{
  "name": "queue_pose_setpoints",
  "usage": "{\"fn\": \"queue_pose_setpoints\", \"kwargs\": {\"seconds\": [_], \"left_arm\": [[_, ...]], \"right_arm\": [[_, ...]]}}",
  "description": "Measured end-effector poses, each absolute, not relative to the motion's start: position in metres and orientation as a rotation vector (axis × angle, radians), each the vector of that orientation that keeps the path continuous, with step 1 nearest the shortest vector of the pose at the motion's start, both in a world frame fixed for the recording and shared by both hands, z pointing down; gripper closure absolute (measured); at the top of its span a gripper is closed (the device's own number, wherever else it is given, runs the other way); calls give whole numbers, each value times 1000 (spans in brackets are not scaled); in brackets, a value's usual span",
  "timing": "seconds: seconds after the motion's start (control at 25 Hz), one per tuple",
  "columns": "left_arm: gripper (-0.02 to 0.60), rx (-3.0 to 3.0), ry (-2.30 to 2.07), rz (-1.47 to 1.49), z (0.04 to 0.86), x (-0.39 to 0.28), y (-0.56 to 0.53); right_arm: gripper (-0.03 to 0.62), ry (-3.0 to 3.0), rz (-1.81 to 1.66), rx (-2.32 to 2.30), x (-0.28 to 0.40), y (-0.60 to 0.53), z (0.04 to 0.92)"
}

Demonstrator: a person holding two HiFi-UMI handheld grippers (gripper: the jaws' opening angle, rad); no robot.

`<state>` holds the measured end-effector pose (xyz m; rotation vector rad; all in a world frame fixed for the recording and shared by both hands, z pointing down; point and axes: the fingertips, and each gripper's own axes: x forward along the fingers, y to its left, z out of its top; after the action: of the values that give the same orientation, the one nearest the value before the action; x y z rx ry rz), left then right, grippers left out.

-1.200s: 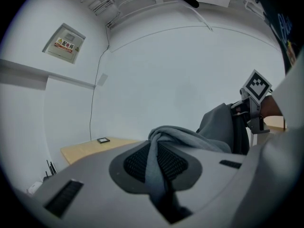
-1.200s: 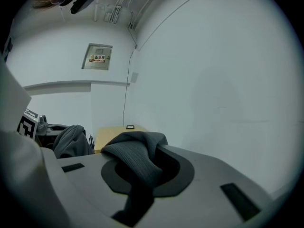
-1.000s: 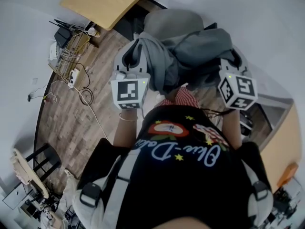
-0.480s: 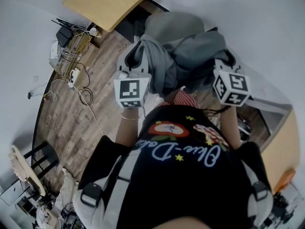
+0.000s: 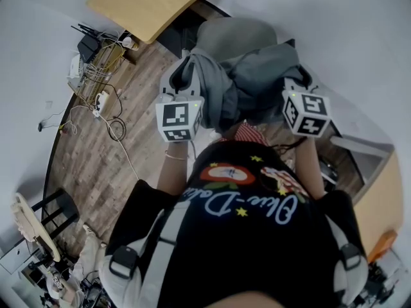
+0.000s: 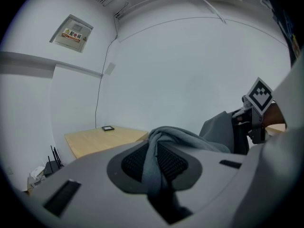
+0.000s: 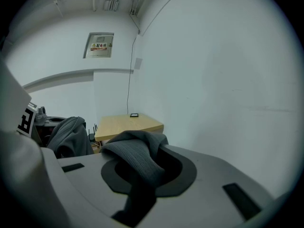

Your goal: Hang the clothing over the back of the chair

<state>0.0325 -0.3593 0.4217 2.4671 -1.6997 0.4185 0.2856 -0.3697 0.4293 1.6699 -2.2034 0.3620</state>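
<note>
Left gripper (image 6: 156, 171): the jaws are closed on a fold of the grey garment (image 5: 257, 82). The cloth is pinched between the dark pads and rises out of them in a narrow ridge that runs off towards the other gripper.

Right gripper (image 7: 141, 171): the jaws stand narrow and clamp a ribbed edge of the same garment. The fabric humps up over the pads and falls back towards the gripper body.

The garment is bunched in loose folds between the two grippers, which are held apart in front of the person's chest. It sits on the near side of the chair (image 5: 234, 34). Its far folds overlap the grey backrest in the head view. Whether the cloth touches the backrest cannot be told.

Surroundings: a light wooden table (image 5: 144, 2) stands beyond the chair, against the white wall. A small dark flat item (image 6: 108, 128) lies on its top. A router with antennas (image 5: 87, 43) and loose cables (image 5: 96, 101) lie on the wood floor (image 5: 96, 159) to the person's left. A notice plate (image 6: 72, 33) is fixed high on the wall.
</note>
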Motion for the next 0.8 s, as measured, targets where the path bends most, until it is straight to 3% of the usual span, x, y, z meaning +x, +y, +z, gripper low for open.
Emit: {"fn": "queue_pose_setpoints", "kwargs": {"seconds": [0.8], "left_arm": [[535, 2347, -1613, 546, 458, 32, -361]], "right_arm": [[546, -2082, 431, 1515, 282, -377, 474]]}}
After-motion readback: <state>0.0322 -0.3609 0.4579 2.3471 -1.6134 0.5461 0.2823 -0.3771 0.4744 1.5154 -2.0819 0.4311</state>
